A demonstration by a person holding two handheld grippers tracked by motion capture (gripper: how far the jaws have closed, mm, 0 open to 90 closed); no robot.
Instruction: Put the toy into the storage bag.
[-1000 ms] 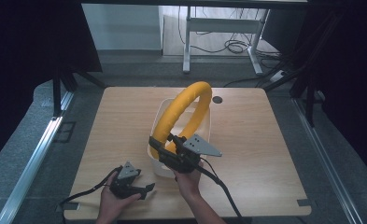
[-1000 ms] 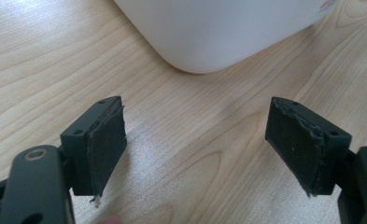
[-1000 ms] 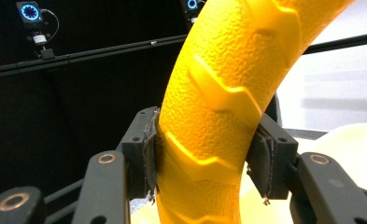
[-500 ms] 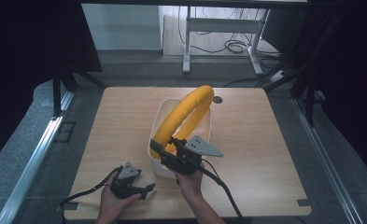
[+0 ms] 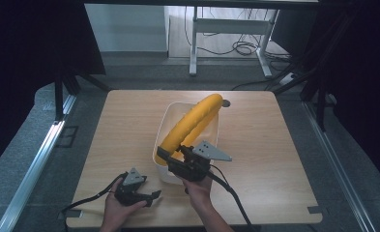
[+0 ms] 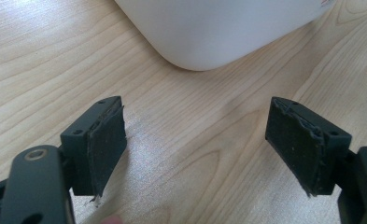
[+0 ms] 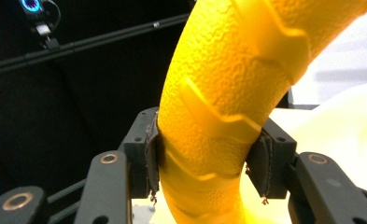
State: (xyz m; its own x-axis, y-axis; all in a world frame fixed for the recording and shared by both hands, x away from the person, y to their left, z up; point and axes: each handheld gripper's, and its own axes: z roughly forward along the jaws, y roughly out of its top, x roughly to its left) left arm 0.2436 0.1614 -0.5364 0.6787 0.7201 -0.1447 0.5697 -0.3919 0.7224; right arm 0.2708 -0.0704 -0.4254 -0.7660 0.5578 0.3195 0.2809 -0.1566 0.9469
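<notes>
We see a big yellow banana (image 5: 192,123) in the middle of the high view, curved like a bow. Its low end sits at our right gripper (image 5: 170,155), and its top end reaches up and to the right, past the far edge of the white tub (image 5: 161,144). In the right gripper view the banana (image 7: 228,93) runs up the middle of the frame, and the 2 black jaws press on it from both sides, so our right gripper (image 7: 204,158) holds it tight. The tub (image 7: 340,126) shows pale at the right of that frame. Our left gripper (image 5: 146,195) rests low on the wooden table (image 5: 284,159), at the lower left of the high view, just beside the tub. In the left gripper view our left gripper (image 6: 195,144) has its jaws wide apart with bare table (image 6: 41,56) between them, and the tub's round corner (image 6: 218,32) is at the top.
</notes>
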